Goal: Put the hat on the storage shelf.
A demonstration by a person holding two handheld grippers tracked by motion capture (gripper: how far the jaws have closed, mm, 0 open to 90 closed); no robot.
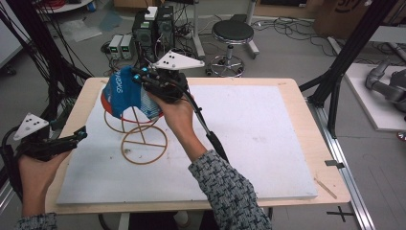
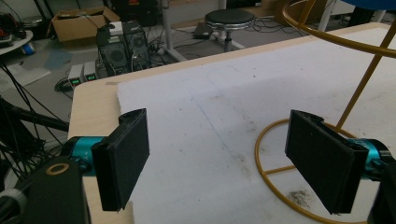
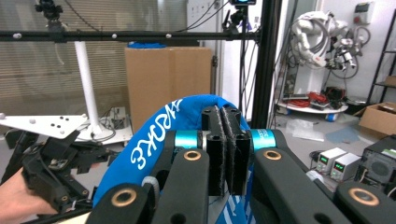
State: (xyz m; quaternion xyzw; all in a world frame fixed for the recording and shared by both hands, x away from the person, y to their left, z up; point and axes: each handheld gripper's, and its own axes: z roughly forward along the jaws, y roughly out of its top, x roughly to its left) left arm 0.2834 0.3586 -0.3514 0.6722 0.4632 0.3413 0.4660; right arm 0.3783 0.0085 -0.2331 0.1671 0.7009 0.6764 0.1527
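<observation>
A: Take the yellow wire stand as the landmark and go left to right. What sits to its left?

B: The left gripper, held near the left edge of the white foam mat, well apart from the stand. In the left gripper view its jaws stand wide with nothing between them, and the stand's base ring lies just beyond the right-hand jaw.

A: And at the stand itself?

B: A blue cap with white lettering and a red edge sits over the stand's top. The right gripper is at the cap's far upper side. In the right gripper view its jaws are pressed nearly together with the blue cap directly behind them. I judge they are pinching the cloth, though the fold between the pads is hard to see.

A: What might go wrong?

B: The stand looks light and nothing holds it down. If the cap drags on the top ring while being pulled, the stand could tip or slide. The pinch also seems thin, so the cloth could slip free.

A: What can't you make out?

B: The hand covers the cap's right side in the high view, so whether the cap rests fully on the stand or is partly lifted is unclear. The lettering is cut off.
</observation>
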